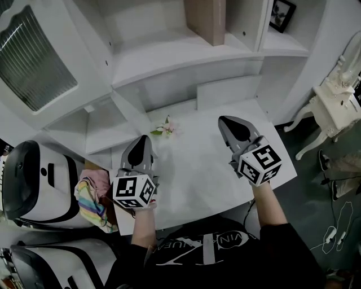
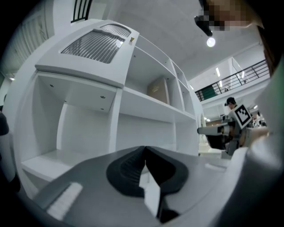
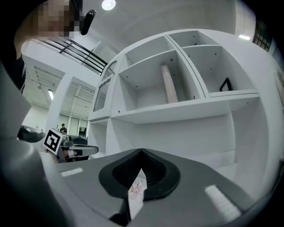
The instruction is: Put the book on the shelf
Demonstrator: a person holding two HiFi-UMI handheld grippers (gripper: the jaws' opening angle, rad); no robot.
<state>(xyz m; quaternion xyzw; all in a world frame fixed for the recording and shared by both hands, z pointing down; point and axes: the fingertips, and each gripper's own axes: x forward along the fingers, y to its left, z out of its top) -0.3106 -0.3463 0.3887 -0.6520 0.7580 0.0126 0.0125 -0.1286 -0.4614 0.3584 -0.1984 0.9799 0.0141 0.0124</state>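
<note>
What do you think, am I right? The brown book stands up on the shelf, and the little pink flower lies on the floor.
Not quite. The flower is not on the floor: it lies on the white desk, as the head view shows. The rest is right: the brown book does stand upright on the shelf.

So the book (image 1: 207, 20) was chopped off by the top edge of the head view, and its upper part was lost there. The little black picture frame (image 1: 281, 14), one compartment over on the shelf (image 1: 169, 53), was clipped the same way. The colourful cloth (image 1: 93, 197) was partly hidden behind the left gripper (image 1: 141, 140)'s marker cube. The ornate white side table (image 1: 338, 104) was cut off by the right edge. The pinkish flower sprig (image 1: 165, 128) was too small to be identified, honestly.
</note>
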